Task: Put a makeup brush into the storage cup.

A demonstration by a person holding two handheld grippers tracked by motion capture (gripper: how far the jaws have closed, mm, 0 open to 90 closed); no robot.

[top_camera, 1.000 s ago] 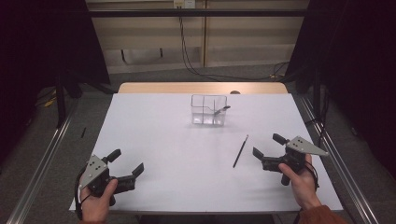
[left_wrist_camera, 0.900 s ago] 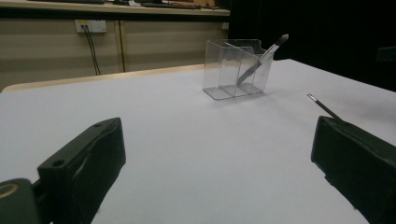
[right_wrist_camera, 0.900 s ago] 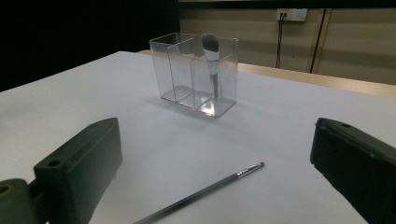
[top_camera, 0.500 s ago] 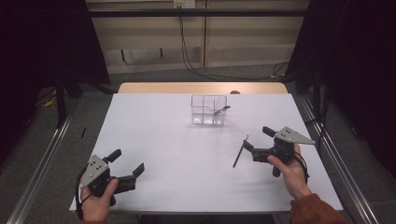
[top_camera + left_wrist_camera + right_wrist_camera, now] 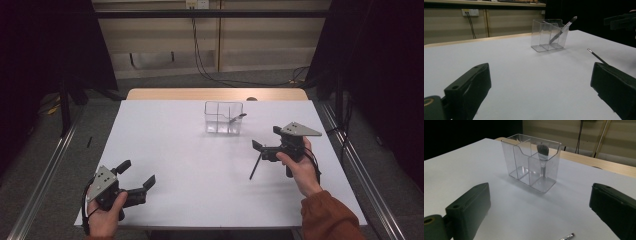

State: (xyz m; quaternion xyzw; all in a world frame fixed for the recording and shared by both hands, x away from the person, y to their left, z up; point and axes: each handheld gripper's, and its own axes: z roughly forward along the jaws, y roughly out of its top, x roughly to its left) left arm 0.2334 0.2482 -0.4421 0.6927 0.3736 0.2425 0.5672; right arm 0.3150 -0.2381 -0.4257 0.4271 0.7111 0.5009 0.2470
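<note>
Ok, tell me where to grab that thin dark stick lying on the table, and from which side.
Grip the thin stick near its middle, coming straight down from above with the right hand-held gripper, jaws set across its length. It lies flat on the white table and is very slim, so probably only a crosswise top-down pinch gets both jaws around it.

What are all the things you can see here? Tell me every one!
table: one, white top, in the middle of the room.
organizer: one, clear plastic with compartments, far middle of the table.
brush: one, grey bristles up, leaning in an end compartment of the organizer.
thin stick: one, dark with a silvery tip, lying on the table by the right gripper.
cables: a few, black, hanging on the far wall.
left gripper: one, black, near left corner, jaws open, held in a hand.
right gripper: one, black, right side, jaws open above the stick.
</note>
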